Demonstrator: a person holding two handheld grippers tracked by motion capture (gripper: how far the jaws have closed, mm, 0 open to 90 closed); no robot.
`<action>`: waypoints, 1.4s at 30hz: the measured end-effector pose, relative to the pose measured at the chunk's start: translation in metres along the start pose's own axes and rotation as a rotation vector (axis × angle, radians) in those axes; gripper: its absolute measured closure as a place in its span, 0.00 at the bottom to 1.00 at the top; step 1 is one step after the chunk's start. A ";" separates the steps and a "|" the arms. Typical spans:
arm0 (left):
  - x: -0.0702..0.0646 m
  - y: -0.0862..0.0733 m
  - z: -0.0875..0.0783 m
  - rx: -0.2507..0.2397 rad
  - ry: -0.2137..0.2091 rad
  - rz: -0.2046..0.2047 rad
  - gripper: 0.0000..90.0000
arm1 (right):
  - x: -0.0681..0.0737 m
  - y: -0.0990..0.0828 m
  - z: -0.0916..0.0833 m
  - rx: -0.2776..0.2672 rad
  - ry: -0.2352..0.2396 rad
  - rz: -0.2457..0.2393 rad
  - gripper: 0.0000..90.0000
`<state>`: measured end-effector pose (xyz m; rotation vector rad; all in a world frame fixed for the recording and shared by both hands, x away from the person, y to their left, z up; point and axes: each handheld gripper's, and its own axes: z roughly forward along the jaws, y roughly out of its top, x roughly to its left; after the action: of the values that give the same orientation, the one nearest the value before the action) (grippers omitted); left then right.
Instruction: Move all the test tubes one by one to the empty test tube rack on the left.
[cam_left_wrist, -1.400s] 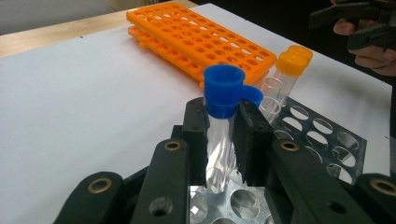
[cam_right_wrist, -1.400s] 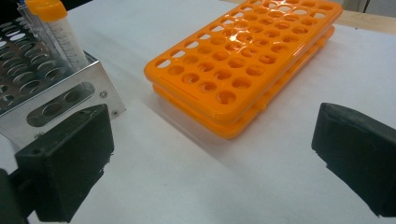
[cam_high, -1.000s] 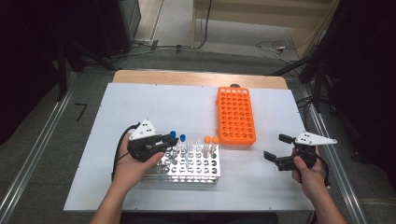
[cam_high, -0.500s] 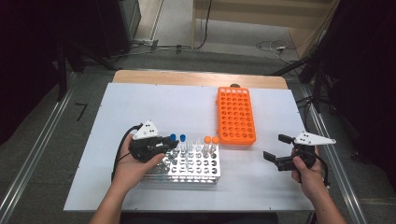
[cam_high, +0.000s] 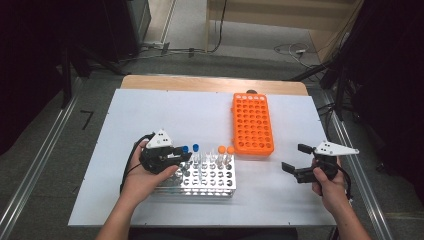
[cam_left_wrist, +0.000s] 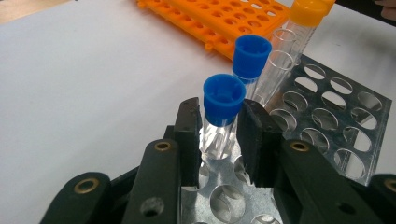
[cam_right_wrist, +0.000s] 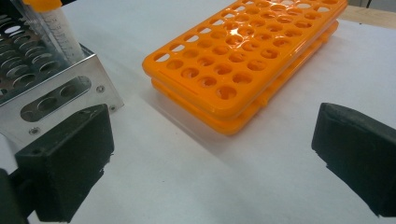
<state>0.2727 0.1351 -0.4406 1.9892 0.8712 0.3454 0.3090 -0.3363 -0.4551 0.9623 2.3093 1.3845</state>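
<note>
My left gripper (cam_high: 186, 156) (cam_left_wrist: 219, 109) sits at the back left corner of a metal tube rack (cam_high: 210, 182) (cam_left_wrist: 327, 116). Its jaws flank a clear tube with a blue cap (cam_left_wrist: 224, 95) standing in the rack. The jaws have just been opening, and thin gaps show beside the tube's body. A second blue-capped tube (cam_left_wrist: 252, 53) and an orange-capped tube (cam_left_wrist: 306, 11) stand behind it. My right gripper (cam_high: 294, 157) (cam_right_wrist: 210, 140) hovers open over the white table, right of the rack, with nothing between its pads.
An orange tube rack (cam_high: 252, 125) (cam_right_wrist: 243, 60) with empty holes lies behind and between the two grippers. Two orange-capped tubes (cam_high: 226, 149) stand at the metal rack's back right. White tabletop (cam_high: 165, 115) stretches to the back left.
</note>
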 end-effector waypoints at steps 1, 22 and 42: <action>0.000 0.000 0.000 0.001 0.009 0.001 0.75 | 0.000 0.000 0.000 0.000 -0.001 0.000 0.00; 0.002 0.001 -0.005 -0.038 0.024 -0.017 0.21 | 0.000 0.000 0.000 -0.005 0.000 -0.003 0.00; 0.008 0.001 -0.022 -0.187 -0.043 -0.054 0.00 | 0.000 0.002 -0.002 -0.013 -0.008 -0.009 0.00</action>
<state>0.2667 0.1539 -0.4280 1.7915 0.8325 0.3389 0.3086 -0.3376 -0.4526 0.9508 2.2935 1.3881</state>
